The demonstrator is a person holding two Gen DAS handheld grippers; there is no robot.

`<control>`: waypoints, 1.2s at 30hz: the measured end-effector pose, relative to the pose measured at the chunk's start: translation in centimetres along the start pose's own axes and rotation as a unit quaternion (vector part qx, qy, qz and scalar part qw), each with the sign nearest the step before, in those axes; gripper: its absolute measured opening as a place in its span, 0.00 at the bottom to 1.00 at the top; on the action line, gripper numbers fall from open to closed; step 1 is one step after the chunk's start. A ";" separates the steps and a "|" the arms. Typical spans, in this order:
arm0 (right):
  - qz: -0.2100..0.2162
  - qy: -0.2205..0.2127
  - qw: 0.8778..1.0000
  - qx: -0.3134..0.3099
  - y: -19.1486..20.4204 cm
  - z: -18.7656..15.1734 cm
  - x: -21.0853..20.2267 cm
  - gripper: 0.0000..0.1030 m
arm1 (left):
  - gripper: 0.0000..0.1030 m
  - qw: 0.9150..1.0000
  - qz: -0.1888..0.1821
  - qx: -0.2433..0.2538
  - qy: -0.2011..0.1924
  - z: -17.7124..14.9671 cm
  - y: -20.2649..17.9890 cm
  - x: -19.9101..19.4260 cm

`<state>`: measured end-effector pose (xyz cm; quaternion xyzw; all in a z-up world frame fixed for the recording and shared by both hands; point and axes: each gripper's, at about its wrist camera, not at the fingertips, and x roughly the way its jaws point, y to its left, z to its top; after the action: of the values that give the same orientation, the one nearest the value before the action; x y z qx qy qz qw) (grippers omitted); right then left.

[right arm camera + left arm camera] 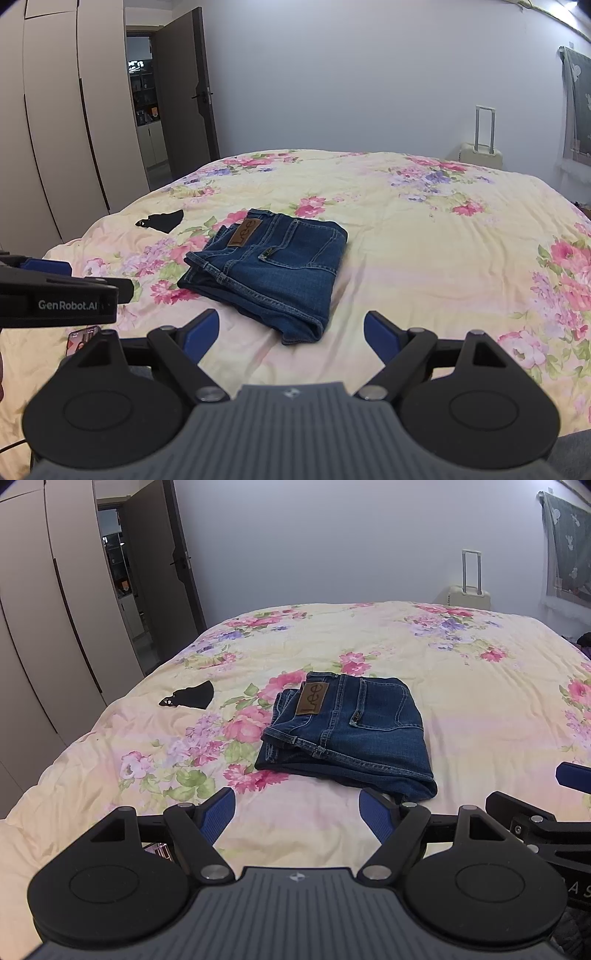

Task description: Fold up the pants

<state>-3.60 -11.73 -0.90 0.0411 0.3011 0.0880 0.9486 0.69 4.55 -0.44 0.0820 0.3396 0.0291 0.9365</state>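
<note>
Left wrist view: jeans [347, 734] lie folded into a compact stack on the bed [480, 686], waistband patch up, just ahead of the left gripper [297, 814]. Its fingers are spread, holding nothing. Right gripper [291, 336] likewise hangs back, fingers spread and empty, apart from the jeans. Folding looks finished or at its last step; next move, if any, is tidying the rumpled near corner, then pulling away.
</note>
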 end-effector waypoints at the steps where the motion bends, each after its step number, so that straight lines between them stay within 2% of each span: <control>1: 0.000 0.000 1.000 0.000 0.0 0.0 0.0 0.79 | 0.87 1.000 0.000 0.001 0.000 0.0 -0.1 -0.1; 36: 0.008 0.008 1.000 0.009 -0.6 -0.1 -0.2 0.79 | 0.87 1.000 -0.007 0.009 -0.004 0.4 -0.7 -0.6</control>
<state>-3.67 -12.37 -0.94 0.0508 0.3089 0.0929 0.9452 0.49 3.73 0.11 0.0881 0.3367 0.0197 0.9373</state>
